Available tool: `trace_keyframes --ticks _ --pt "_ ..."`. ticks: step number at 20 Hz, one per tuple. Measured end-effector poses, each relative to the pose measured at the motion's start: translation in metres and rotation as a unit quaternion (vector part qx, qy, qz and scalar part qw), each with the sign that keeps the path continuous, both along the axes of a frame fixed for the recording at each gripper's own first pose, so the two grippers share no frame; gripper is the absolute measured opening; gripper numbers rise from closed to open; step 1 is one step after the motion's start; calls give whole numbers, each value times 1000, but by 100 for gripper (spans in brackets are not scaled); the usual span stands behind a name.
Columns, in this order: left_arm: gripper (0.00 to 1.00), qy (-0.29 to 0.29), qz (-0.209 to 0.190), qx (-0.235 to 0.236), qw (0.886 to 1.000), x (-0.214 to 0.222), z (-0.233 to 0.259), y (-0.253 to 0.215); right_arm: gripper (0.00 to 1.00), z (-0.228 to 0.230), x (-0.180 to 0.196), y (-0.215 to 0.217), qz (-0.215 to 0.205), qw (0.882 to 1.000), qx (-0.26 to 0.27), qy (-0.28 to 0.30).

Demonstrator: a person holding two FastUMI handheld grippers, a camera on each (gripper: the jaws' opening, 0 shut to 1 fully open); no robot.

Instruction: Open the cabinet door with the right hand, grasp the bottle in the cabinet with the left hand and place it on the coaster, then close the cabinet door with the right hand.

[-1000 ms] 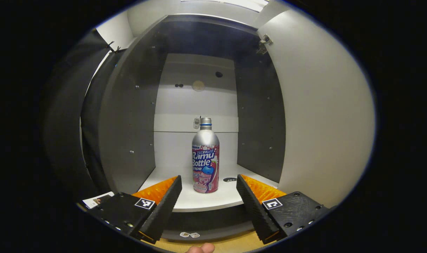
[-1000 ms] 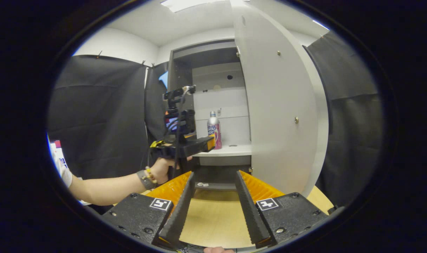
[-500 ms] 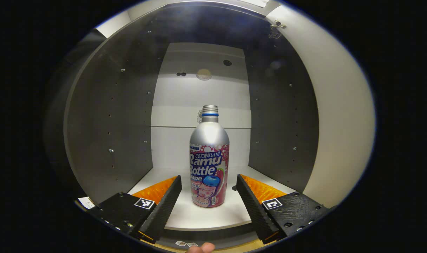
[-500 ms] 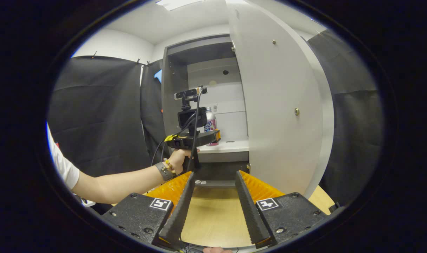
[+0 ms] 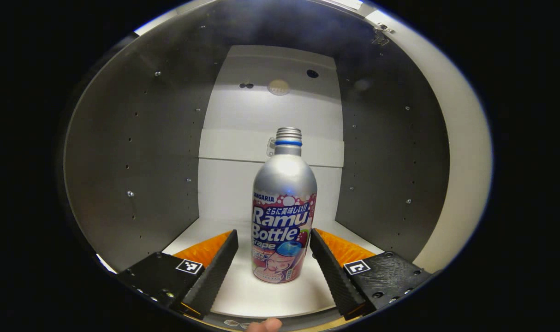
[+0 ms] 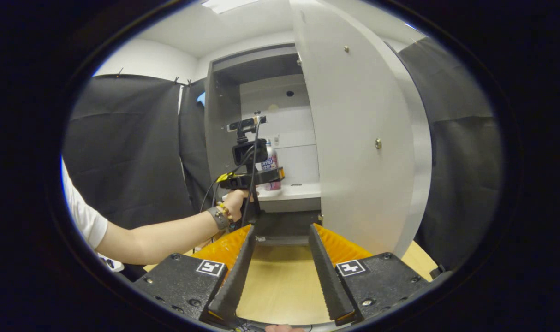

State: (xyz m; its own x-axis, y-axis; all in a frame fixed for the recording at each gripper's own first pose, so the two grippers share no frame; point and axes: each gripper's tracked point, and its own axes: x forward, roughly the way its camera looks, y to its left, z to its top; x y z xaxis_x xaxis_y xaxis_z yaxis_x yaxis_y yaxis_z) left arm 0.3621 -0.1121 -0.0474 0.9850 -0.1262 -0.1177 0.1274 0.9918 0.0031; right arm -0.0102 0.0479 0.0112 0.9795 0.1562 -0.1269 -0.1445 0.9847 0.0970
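With the cabinet door [image 6: 354, 138] swung wide, we see the bottle [image 5: 283, 216] upright on the cabinet shelf [image 5: 261, 295], between the spread fingers of the left gripper [image 5: 274, 242], not clearly touched. Our right gripper [image 6: 277, 235] hangs open and empty over the wooden table [image 6: 280, 286], well apart from the cabinet.

White short sleeve [image 6: 84, 216], beaded bracelet [image 6: 224, 210], grey wristband [image 6: 215, 218], square-marker-tagged black hand-held gripper [image 6: 276, 272]
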Motion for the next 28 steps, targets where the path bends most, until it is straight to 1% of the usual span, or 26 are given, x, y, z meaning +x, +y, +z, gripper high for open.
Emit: trace_keyframes --ticks 6,7,8,10,11,12,13,16,18,22,25,28 --pt "94 1 -1 9 1000 8 -5 -5 74 -1 5 1 2 1000 1 1" --pt "91 0 -3 5 1000 8 -4 -5 74 -1 6 1 2 1000 3 0" --pt "74 -1 -4 2 1000 7 -1 -5 74 -1 7 1 3 1000 5 0" --pt "91 -5 -7 -4 1000 4 2 -3 74 -2 9 2 3 1000 8 0" --pt "90 -7 -9 -6 1000 1 6 -1 74 -2 10 2 4 1000 8 1" --pt "78 -7 -13 -9 1000 -4 9 -1 74 -2 10 3 5 1000 9 1" --pt "78 -11 -18 -12 1000 -13 13 0 74 -2 10 3 6 1000 10 0" --pt "78 -32 -27 -16 999 -41 32 7 74 -1 11 5 10 1000 10 -3" --pt "77 -45 -38 -13 998 -68 42 16 74 1 10 8 16 1000 10 -7" --pt "77 -58 -50 -1 997 -138 52 36 74 5 8 15 31 999 8 -17" --pt "77 -65 -36 26 997 -188 47 63 74 6 5 22 45 999 6 -22" --pt "77 -54 -7 19 998 -234 25 96 74 7 2 30 58 998 2 -26"
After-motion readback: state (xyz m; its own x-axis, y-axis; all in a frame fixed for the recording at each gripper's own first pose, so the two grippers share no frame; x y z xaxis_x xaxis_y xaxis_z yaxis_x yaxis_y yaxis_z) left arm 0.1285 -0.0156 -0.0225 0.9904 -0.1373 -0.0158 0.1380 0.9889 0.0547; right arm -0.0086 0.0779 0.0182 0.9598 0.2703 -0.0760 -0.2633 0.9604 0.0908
